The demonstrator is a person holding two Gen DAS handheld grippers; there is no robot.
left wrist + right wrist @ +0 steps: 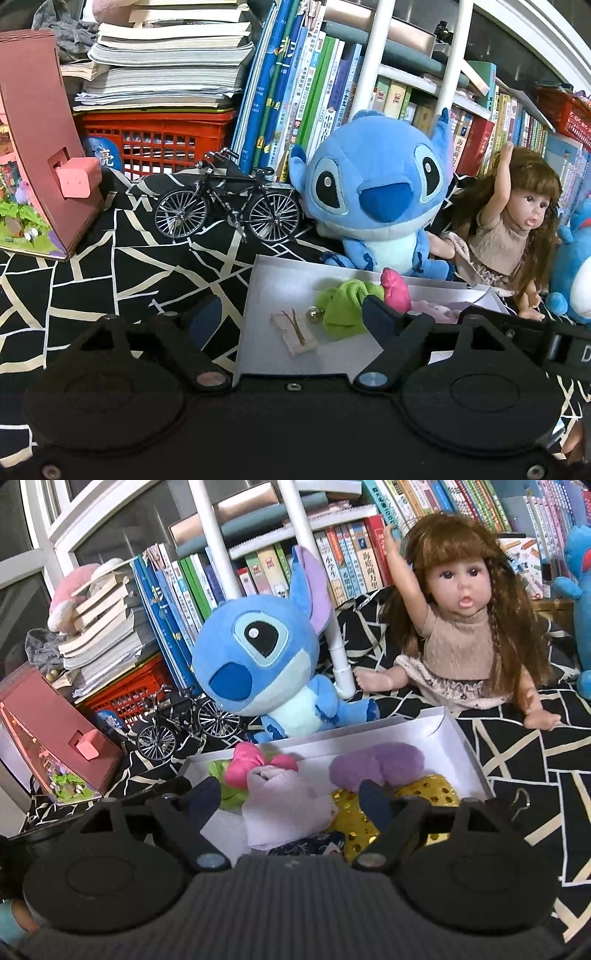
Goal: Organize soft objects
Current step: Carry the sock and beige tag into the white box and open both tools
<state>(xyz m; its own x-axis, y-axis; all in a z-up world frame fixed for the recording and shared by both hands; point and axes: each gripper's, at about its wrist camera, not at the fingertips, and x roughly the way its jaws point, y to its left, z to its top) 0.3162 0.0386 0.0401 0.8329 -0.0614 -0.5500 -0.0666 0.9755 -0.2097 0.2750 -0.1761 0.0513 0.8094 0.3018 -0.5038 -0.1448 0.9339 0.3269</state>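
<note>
A shallow white box (280, 291) (454, 734) lies on the black patterned cloth. It holds a green cloth (345, 306), a pink soft piece (397, 291) (255, 764), a pale lilac cloth (284, 812), a purple fluffy piece (376, 766), a gold sequin piece (436, 790), a small bell (314, 314) and a small white tag (293, 332). My left gripper (291, 317) is open over the box's left half, beside the green cloth. My right gripper (291, 801) is open with the lilac cloth between its fingers, not gripped.
A blue plush (373, 192) (266, 664) and a long-haired doll (517, 229) (461, 627) sit behind the box. A model bicycle (227, 201), a red crate (155, 140) under stacked books, a pink wooden house (37, 147) and another blue plush (576, 273) stand around.
</note>
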